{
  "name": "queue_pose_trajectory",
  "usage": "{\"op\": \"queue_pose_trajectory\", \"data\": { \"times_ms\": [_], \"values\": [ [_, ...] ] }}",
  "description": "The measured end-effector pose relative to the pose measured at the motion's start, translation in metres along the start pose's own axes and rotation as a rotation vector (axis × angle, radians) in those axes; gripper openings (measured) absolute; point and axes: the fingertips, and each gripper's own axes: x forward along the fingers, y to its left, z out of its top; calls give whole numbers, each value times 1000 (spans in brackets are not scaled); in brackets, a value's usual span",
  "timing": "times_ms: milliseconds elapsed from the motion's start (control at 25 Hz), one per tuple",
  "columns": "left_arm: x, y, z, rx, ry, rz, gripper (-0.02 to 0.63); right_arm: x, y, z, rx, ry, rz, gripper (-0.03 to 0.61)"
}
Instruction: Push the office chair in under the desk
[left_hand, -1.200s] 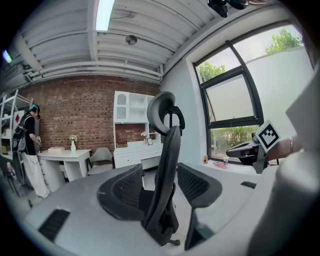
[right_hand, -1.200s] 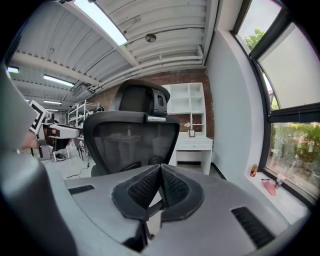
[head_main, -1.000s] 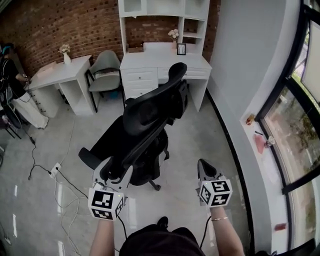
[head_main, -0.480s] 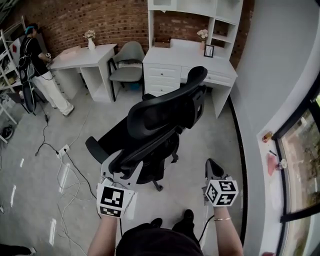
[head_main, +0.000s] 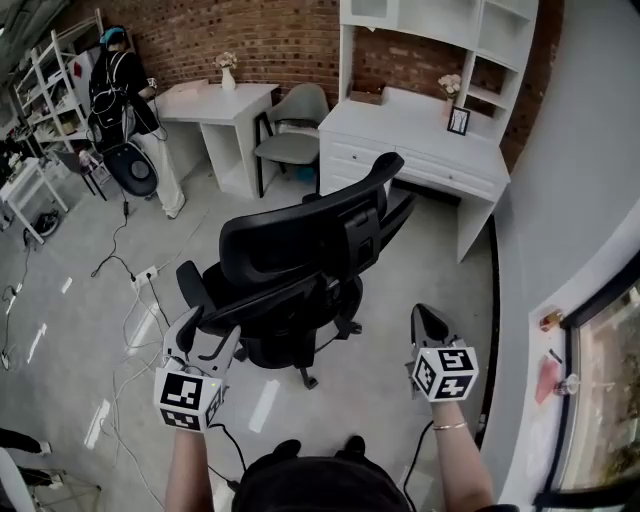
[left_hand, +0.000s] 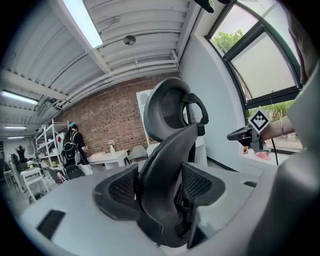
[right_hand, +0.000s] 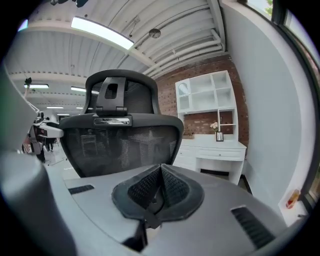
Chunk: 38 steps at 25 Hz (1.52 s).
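Left pads (left_hand: 122, 189): clamped on the edge of the chair (head_main: 300, 250) back, one on each side of the black frame.
Left gripper (head_main: 203, 332): reached in low at the chair's near left side, near an armrest (head_main: 190, 287), marker cube turned up toward the head camera.
Right pads (right_hand: 172, 189): pressed together, nothing between them.
Right gripper (head_main: 424, 318): hung clear of the chair, off to its right over bare floor (head_main: 400, 270), aimed at the mesh back.
Chair: stood out on open floor, well apart from the desk (head_main: 420, 130), back toward the person and turned askew, headrest on the desk's side.
Desk: white, set against the brick wall (head_main: 250, 40), drawers at the left, knee gap at the right, shelves above; small frame (head_main: 459, 120) and flowers (head_main: 455, 85) on top.
Further out: second white desk (head_main: 215, 100) with a grey chair (head_main: 295, 135) between the two desks. A person (head_main: 125, 90) stood at its far end. Cables (head_main: 130, 320) lay on the floor at left. Window (head_main: 600, 380) ran along the right.
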Motion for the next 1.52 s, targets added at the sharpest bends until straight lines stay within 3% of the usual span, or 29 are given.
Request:
{"op": "queue_pose_trajectory", "data": {
  "times_ms": [320, 520, 560, 640, 840, 1200, 1520],
  "values": [
    [4, 1, -4, -2, -10, 44, 259, 33, -32, 30, -116, -26, 146, 5],
    [6, -3, -7, -11, 1, 54, 259, 61, -47, 57, -190, -63, 181, 9],
    [6, -3, -8, -13, 3, 55, 259, 67, -48, 63, -200, -72, 185, 27],
    [7, -3, -7, -17, 1, 58, 262, 79, -50, 76, -224, -85, 194, 126],
    [5, -2, -5, -18, -1, 68, 264, 106, -54, 96, -343, -96, 199, 222],
    [6, -1, -4, -16, -18, 91, 265, 156, -64, 107, -544, -92, 209, 265],
    [7, 0, -1, -21, -23, 127, 270, 180, -49, 104, -667, -70, 336, 275]
  ]
}}
